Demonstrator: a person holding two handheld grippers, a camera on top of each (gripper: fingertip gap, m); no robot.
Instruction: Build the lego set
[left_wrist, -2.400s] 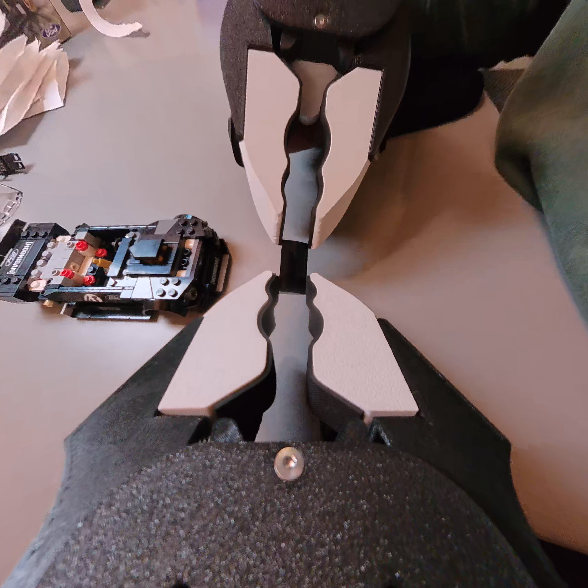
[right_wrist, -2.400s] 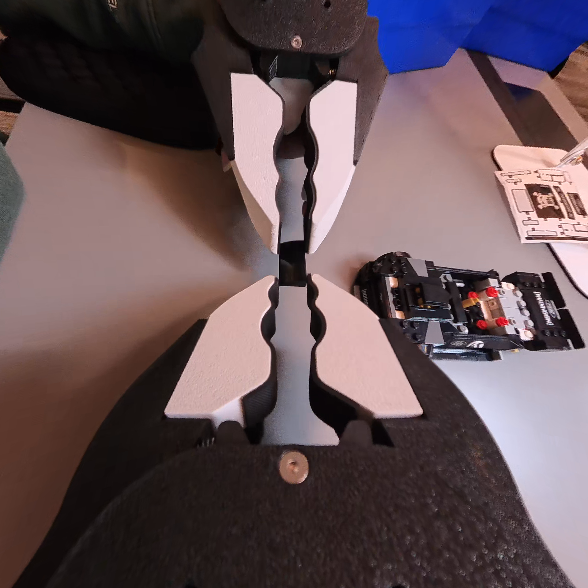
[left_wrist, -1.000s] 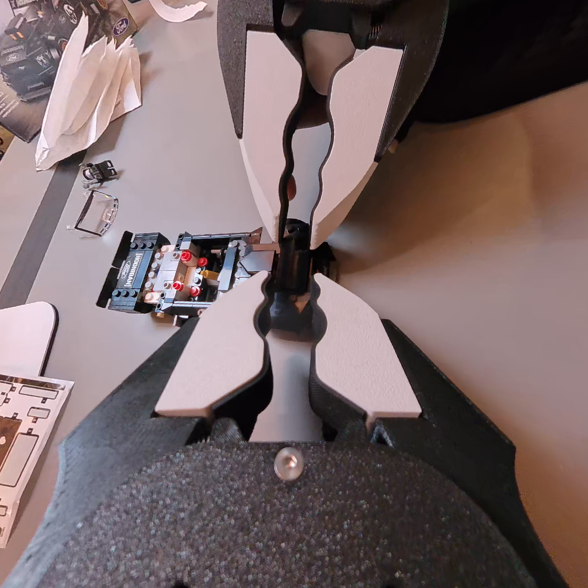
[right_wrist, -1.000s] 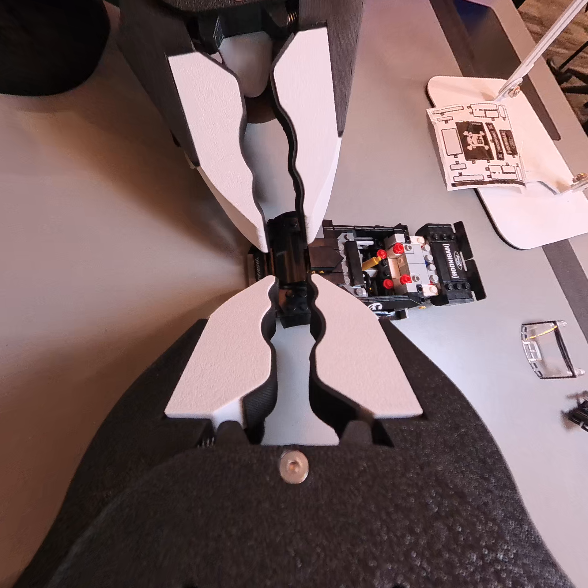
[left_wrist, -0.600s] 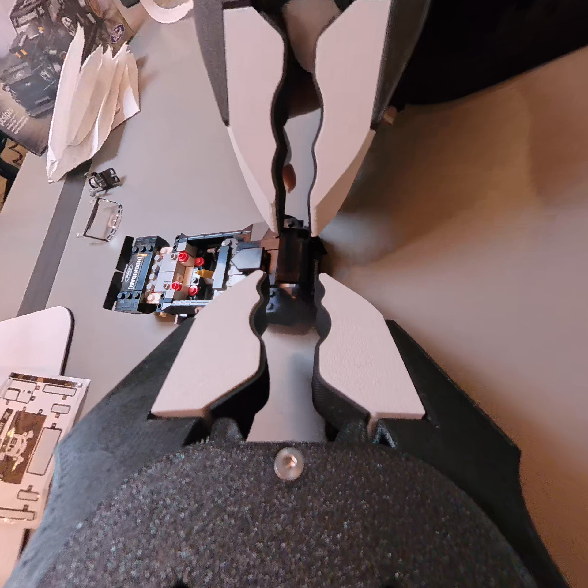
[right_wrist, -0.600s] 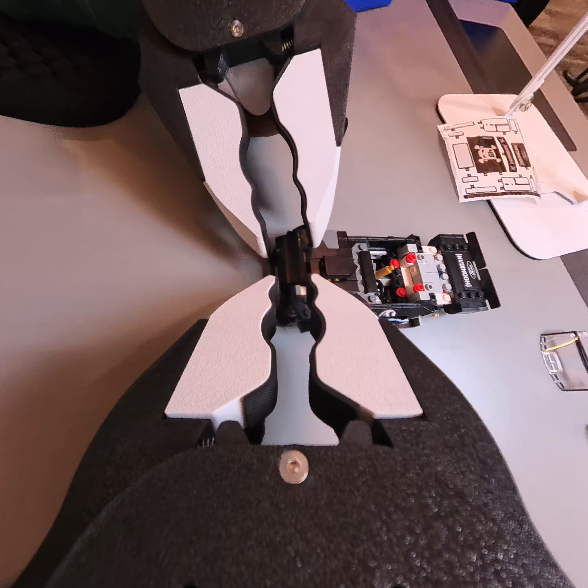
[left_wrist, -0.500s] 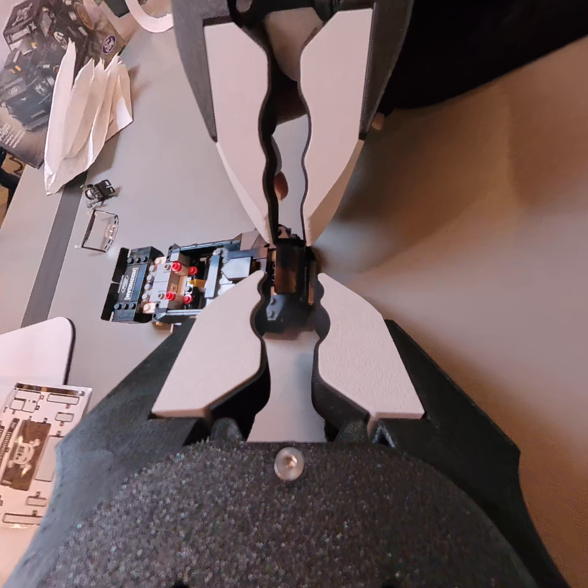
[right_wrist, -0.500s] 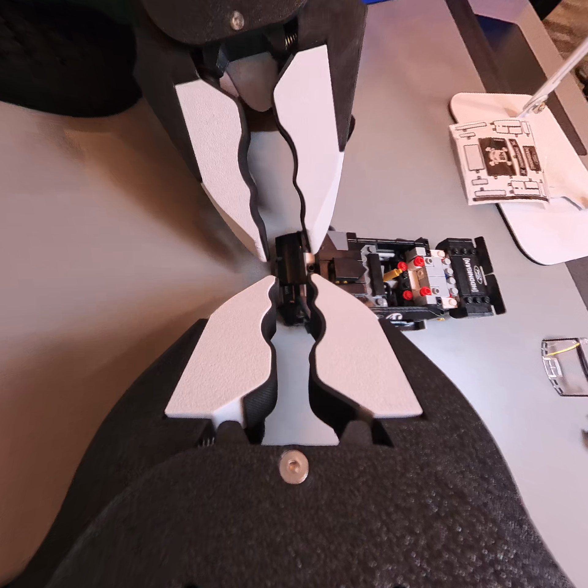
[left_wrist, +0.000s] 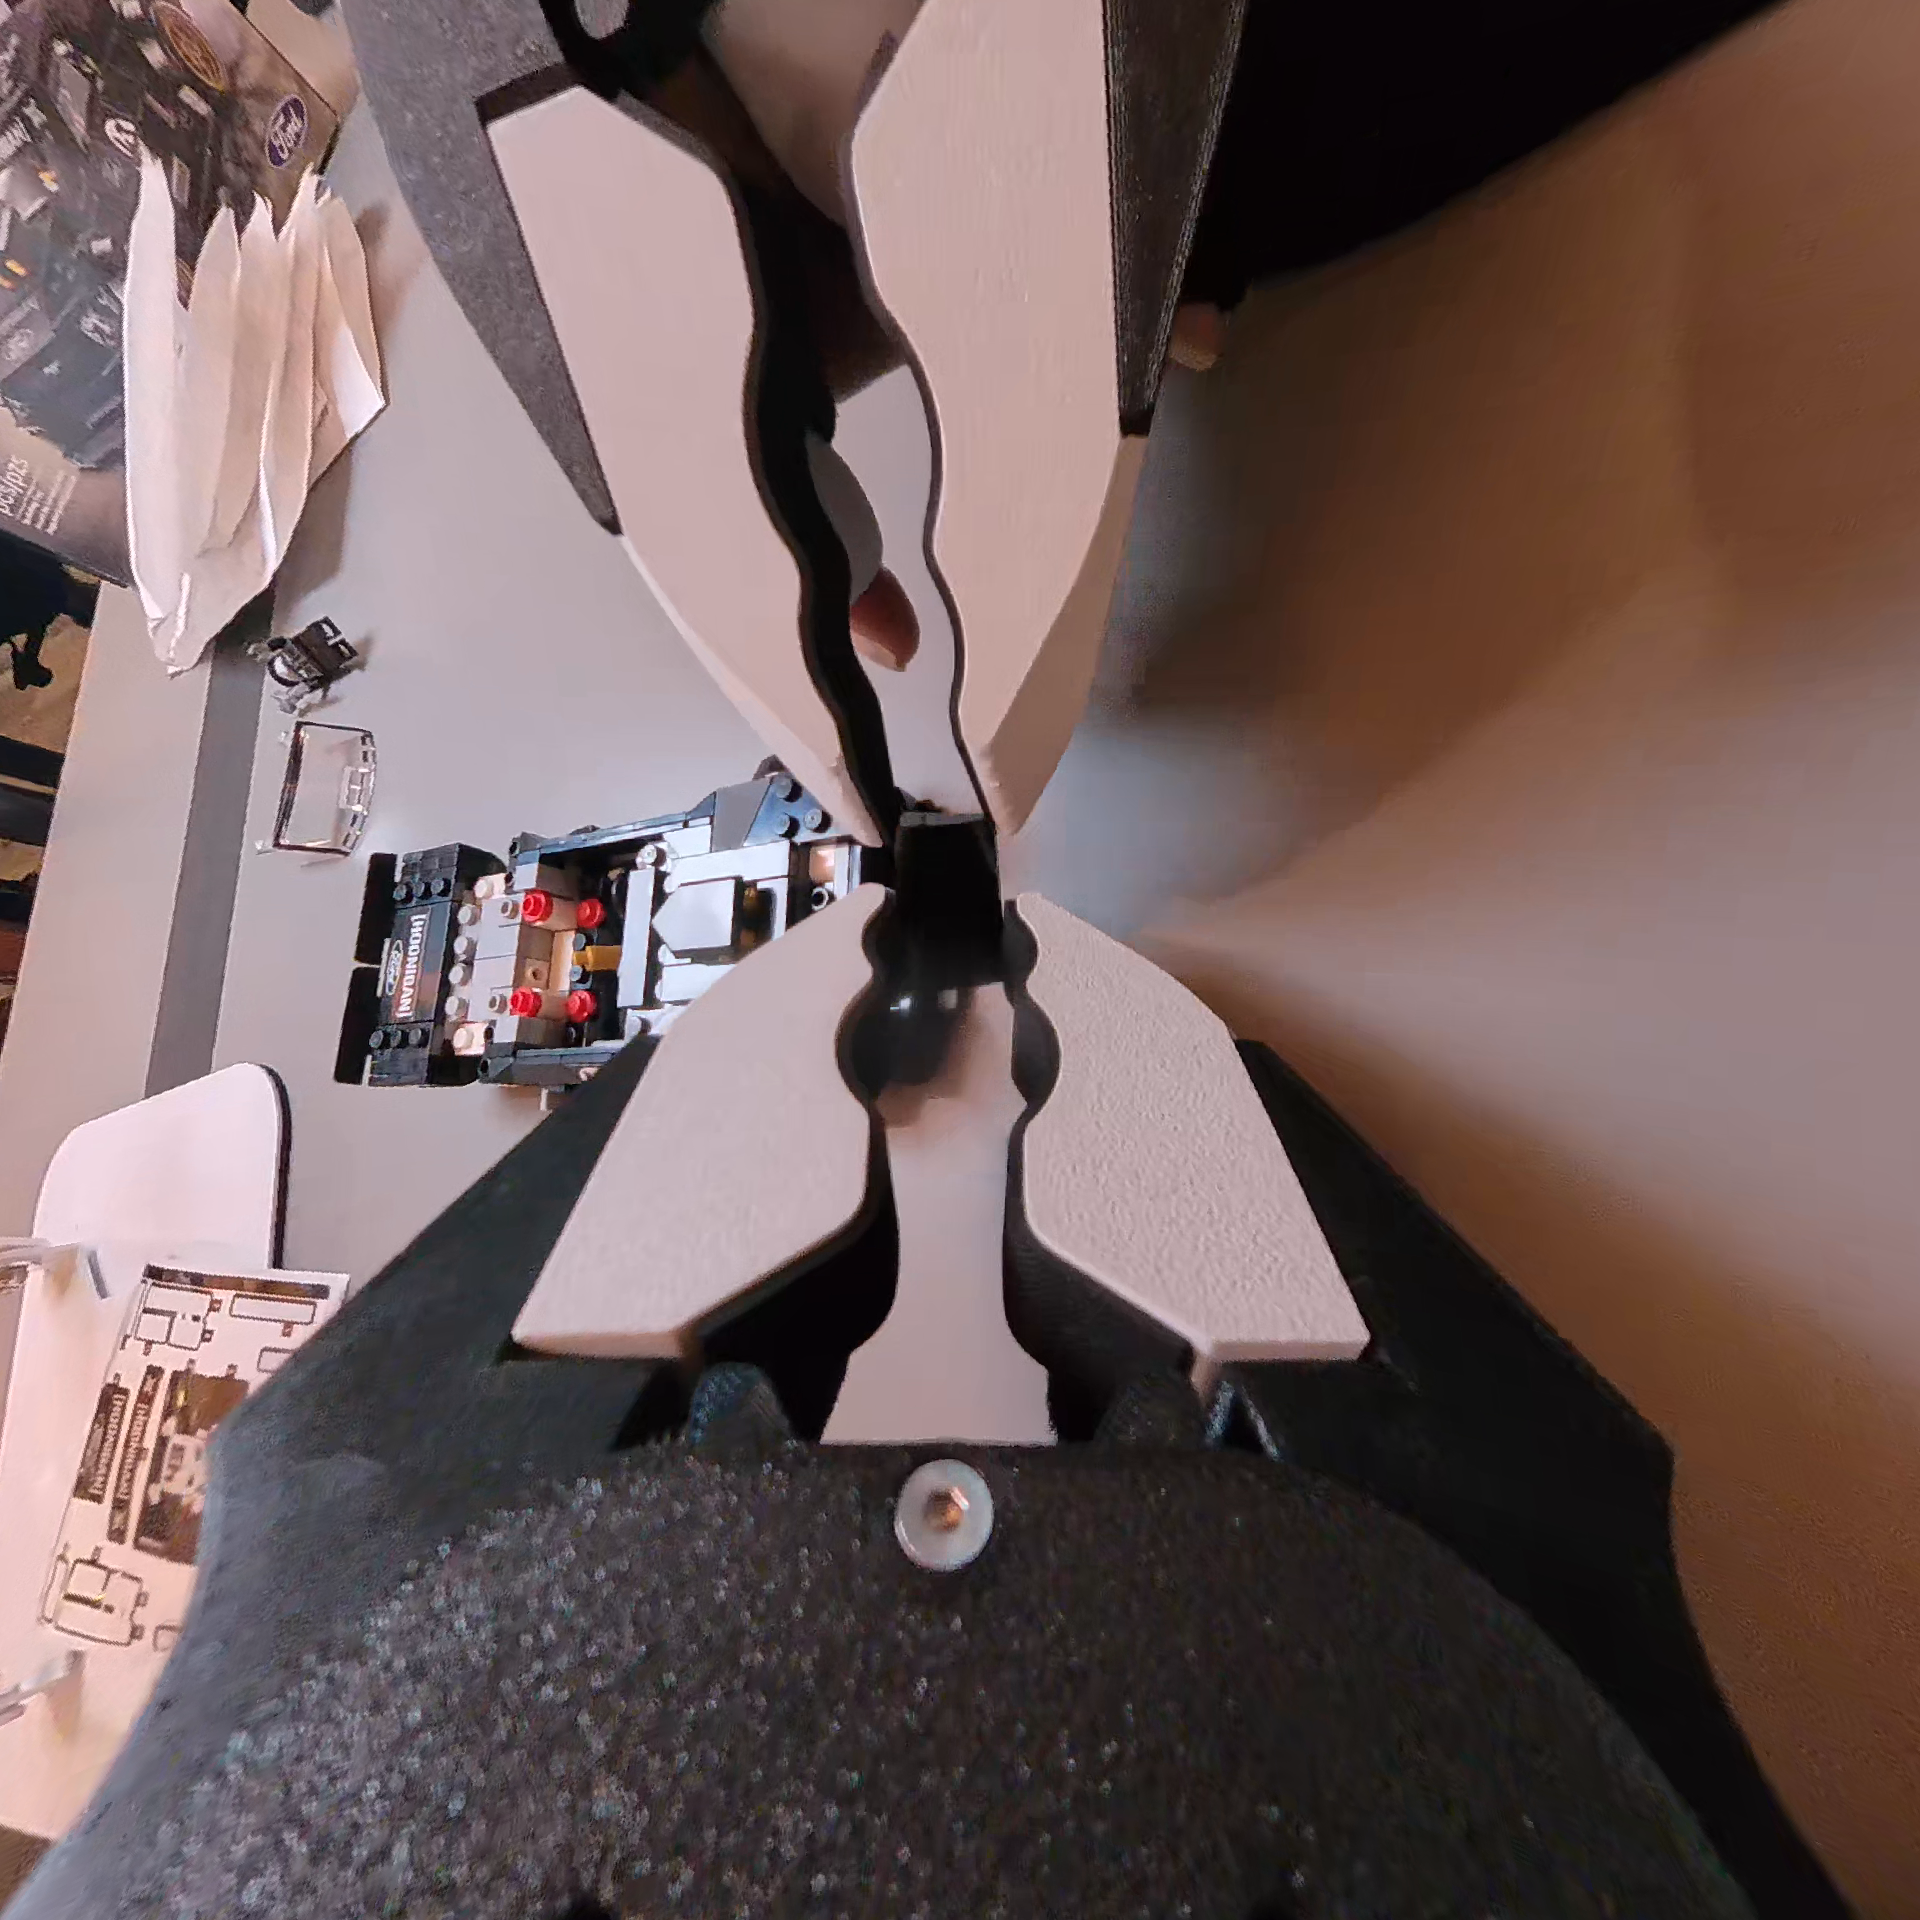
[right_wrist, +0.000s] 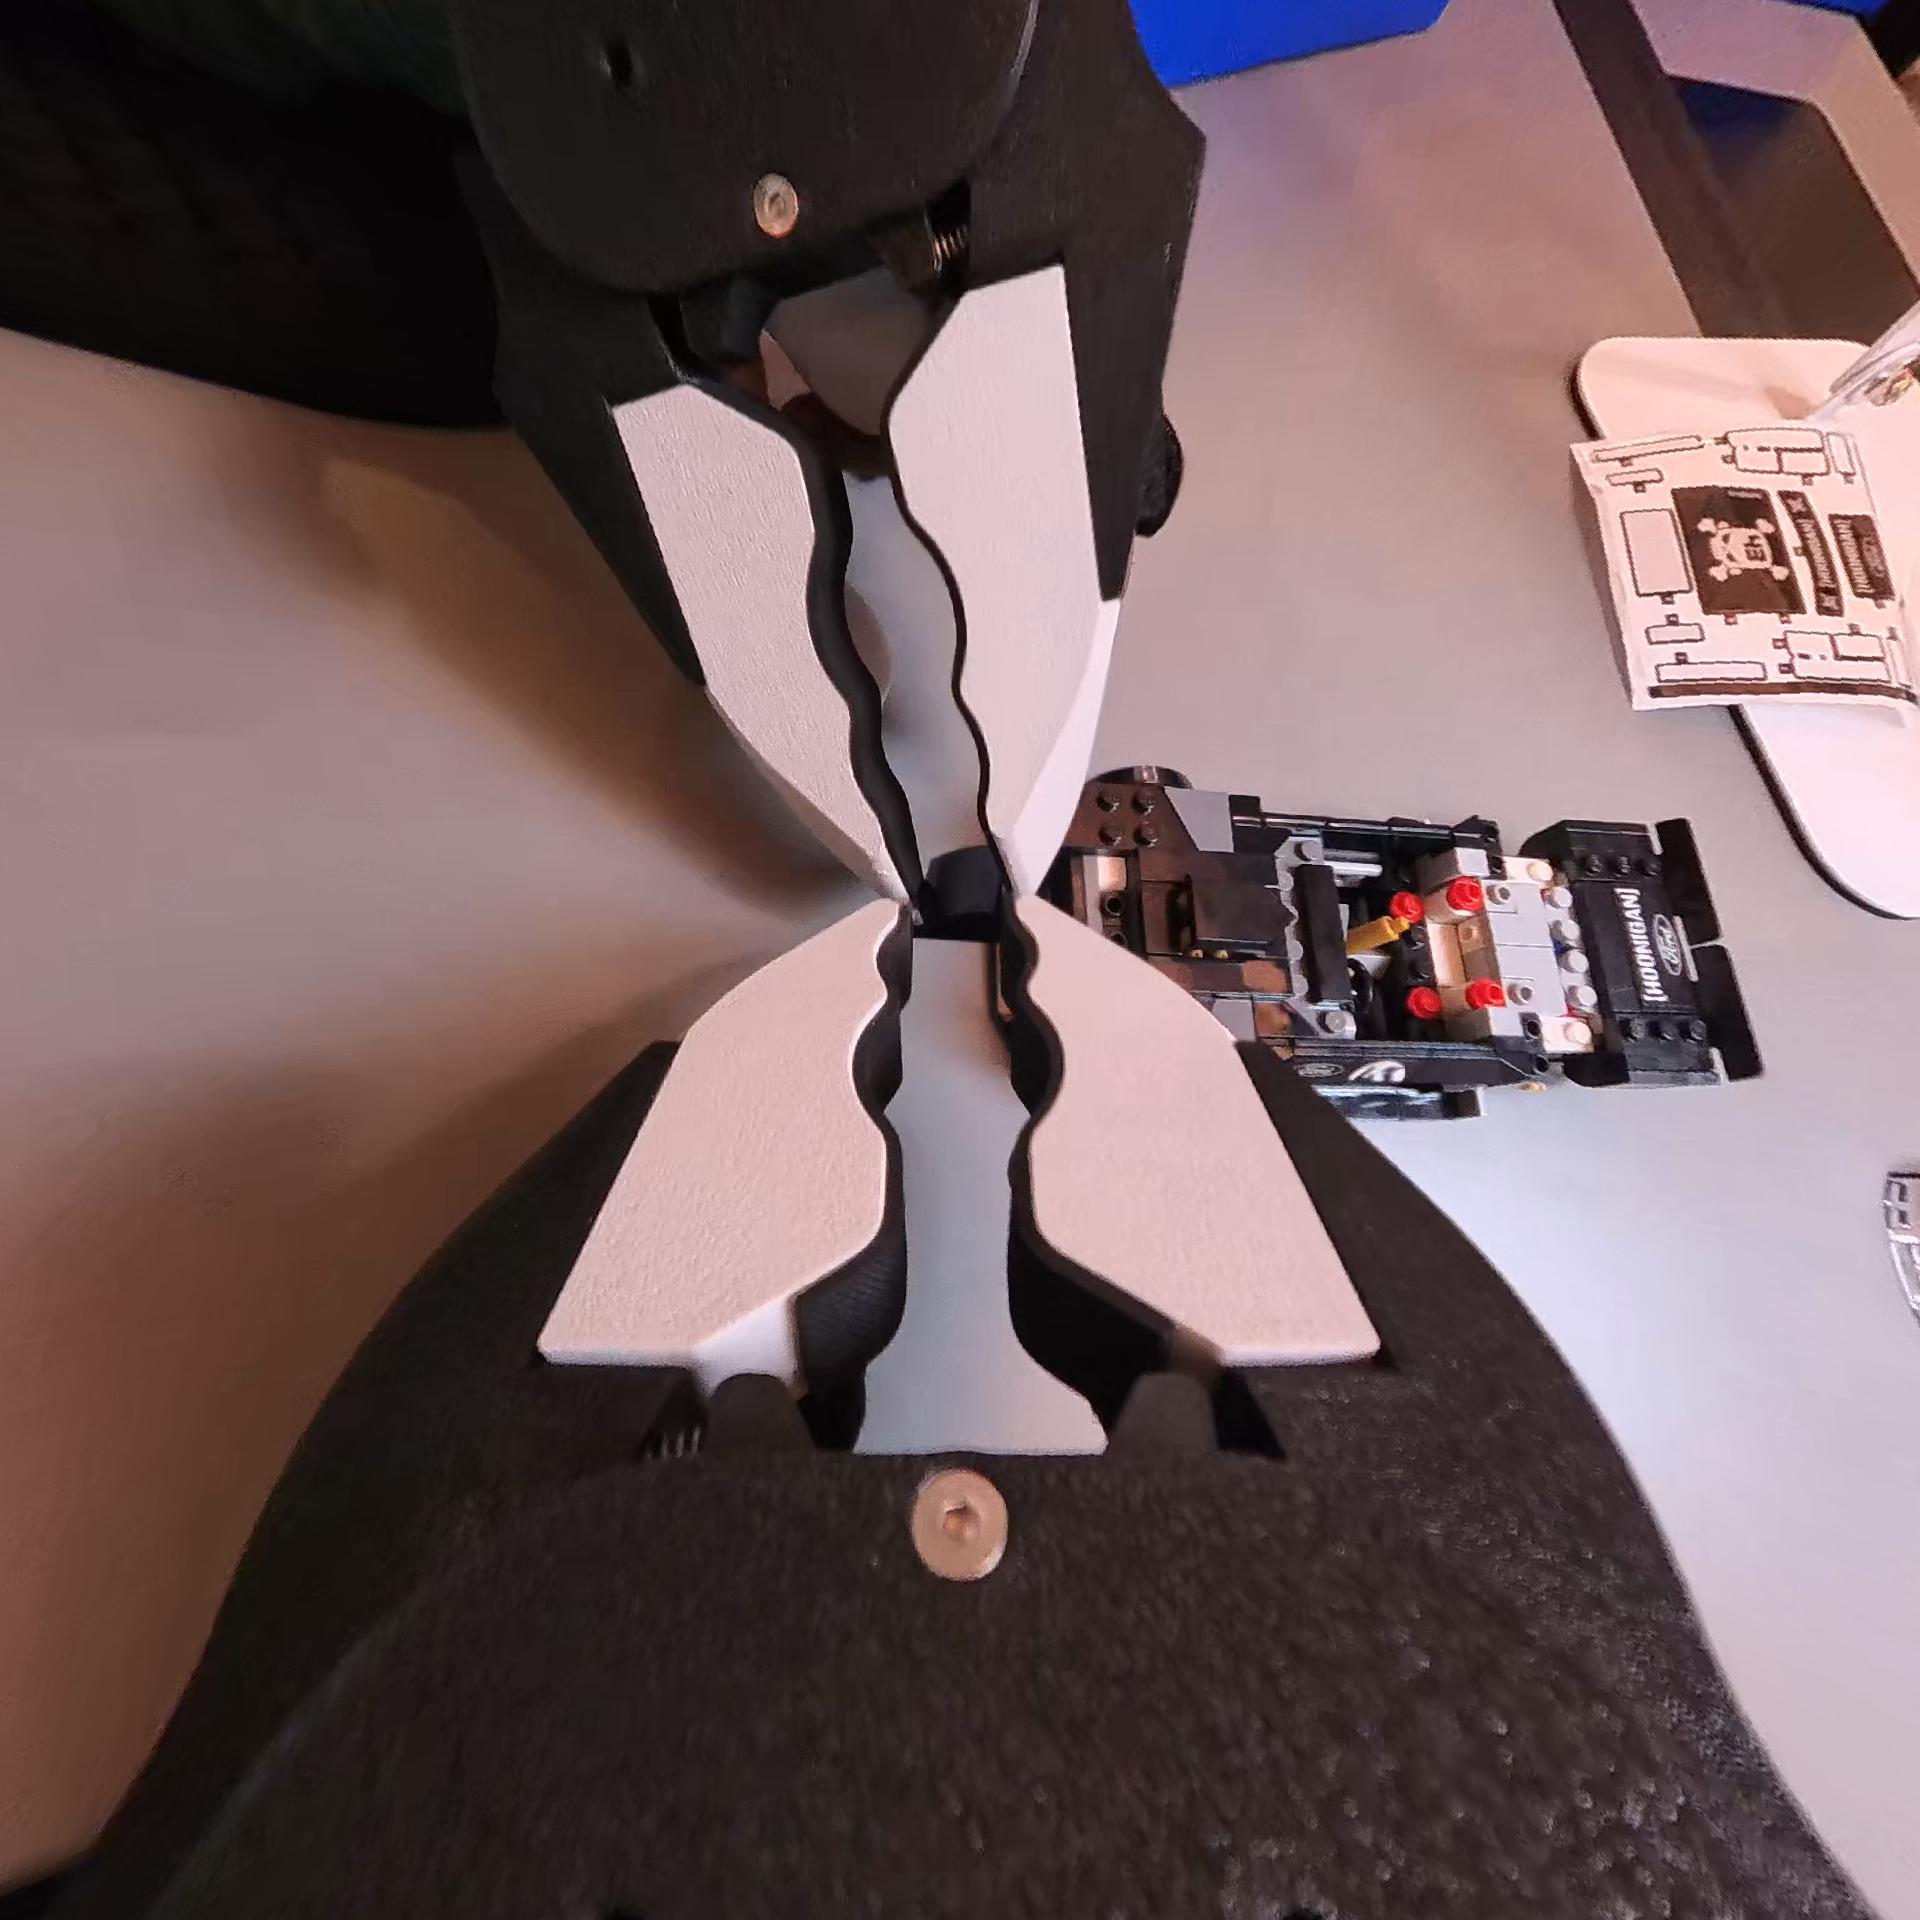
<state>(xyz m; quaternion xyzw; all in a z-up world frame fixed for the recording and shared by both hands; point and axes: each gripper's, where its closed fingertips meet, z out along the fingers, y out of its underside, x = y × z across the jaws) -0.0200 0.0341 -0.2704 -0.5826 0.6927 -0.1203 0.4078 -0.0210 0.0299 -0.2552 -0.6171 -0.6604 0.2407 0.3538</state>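
Observation:
A small black lego piece (left_wrist: 940, 883) is pinched between my two grippers, which meet tip to tip. My left gripper (left_wrist: 951, 902) is shut on its near end; my right gripper (left_wrist: 930, 821) comes from the top of that view and is shut on the far end. In the right wrist view the piece (right_wrist: 961, 883) sits between my right gripper (right_wrist: 956, 920) and the left gripper (right_wrist: 961, 878) opposite. The half-built black lego car (left_wrist: 582, 935) lies on the grey table, and the piece is at its front end (right_wrist: 1122, 831). I cannot tell if they touch.
A sticker sheet (right_wrist: 1745, 571) lies on a white stand base (right_wrist: 1787, 769). A clear windscreen piece (left_wrist: 322, 790), a small black part (left_wrist: 312, 655), white paper bags (left_wrist: 239, 395) and the set's box (left_wrist: 62, 260) lie beyond the car. My left and right fingertips are right by each other.
Both grippers carried the black piece from bare table over to the car's front end. In the last half second they shifted slightly and the car sits a little nearer the tips.

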